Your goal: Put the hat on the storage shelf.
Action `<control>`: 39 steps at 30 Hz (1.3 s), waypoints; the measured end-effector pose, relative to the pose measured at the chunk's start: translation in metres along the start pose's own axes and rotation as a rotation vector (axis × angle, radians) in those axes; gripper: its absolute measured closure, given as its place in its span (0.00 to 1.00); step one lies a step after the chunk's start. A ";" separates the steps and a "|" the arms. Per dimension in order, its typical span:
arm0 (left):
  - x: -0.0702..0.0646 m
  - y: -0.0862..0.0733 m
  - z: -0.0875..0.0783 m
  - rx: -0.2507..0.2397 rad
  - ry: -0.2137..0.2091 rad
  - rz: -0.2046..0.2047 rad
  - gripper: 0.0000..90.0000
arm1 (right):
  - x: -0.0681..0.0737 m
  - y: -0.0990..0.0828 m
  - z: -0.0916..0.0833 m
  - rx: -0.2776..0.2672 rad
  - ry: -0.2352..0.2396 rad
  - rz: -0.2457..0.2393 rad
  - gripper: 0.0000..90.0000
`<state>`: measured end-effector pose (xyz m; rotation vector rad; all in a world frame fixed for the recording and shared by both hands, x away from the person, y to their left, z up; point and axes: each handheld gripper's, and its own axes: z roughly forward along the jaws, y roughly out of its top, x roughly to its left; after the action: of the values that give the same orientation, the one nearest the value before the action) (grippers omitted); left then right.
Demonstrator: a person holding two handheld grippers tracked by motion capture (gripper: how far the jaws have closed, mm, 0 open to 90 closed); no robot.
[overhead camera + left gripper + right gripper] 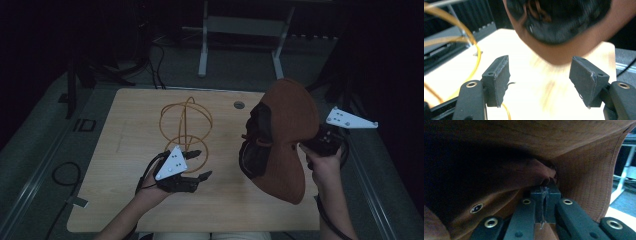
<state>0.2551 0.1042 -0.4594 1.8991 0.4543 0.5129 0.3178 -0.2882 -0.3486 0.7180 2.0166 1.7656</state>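
A brown wide-brimmed hat (287, 135) with a dark inside hangs tilted above the right half of the table. My right gripper (304, 146) is shut on its fabric; in the right gripper view the pads meet on a fold of the hat (586, 175) at my right gripper (545, 195). An orange wire stand (186, 125) of crossed hoops rises mid-table. My left gripper (201, 164) lies low by the stand's base, open and holding nothing. From the left gripper (540, 80) the hat (564, 32) looms ahead, the wire stand (475, 50) to its left.
The wooden table (130, 200) has a small round hole (239, 105) near its far edge. A white metal frame (202, 45) stands on the floor beyond. Dark cables (65, 175) loop on the floor left of the table.
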 end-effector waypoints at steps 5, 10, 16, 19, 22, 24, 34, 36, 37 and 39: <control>0.004 -0.033 -0.009 0.041 0.020 -0.058 0.33 | -0.009 0.009 0.013 0.012 -0.032 0.004 0.98; 0.009 -0.070 -0.016 0.131 0.070 -0.133 0.16 | -0.019 0.016 0.030 0.032 -0.039 0.017 0.97; 0.019 -0.109 -0.030 0.239 0.182 -0.211 0.06 | -0.025 0.020 0.053 0.069 -0.045 0.017 0.97; 0.028 -0.123 -0.043 0.257 0.261 -0.256 0.05 | -0.027 0.022 0.064 0.081 -0.050 0.011 0.97; 0.033 -0.131 -0.052 0.260 0.332 -0.273 0.05 | -0.029 0.026 0.072 0.084 -0.047 0.016 0.98; 0.036 -0.139 -0.060 0.243 0.363 -0.302 0.06 | -0.028 0.032 0.079 0.079 -0.050 0.008 0.97; 0.043 -0.157 -0.082 0.187 0.467 -0.412 0.06 | -0.012 0.078 0.124 0.076 -0.038 -0.062 0.97; 0.043 -0.158 -0.082 0.186 0.466 -0.409 0.06 | -0.003 0.086 0.138 0.082 -0.014 -0.074 0.97; 0.044 -0.158 -0.082 0.187 0.466 -0.407 0.06 | 0.001 0.088 0.146 0.090 -0.008 -0.083 0.97; 0.044 -0.158 -0.082 0.185 0.473 -0.400 0.06 | 0.010 0.091 0.161 0.103 0.019 -0.091 0.97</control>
<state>0.2349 0.2477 -0.5723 1.7864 1.1988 0.6660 0.4153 -0.1448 -0.2823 0.6318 2.1314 1.6337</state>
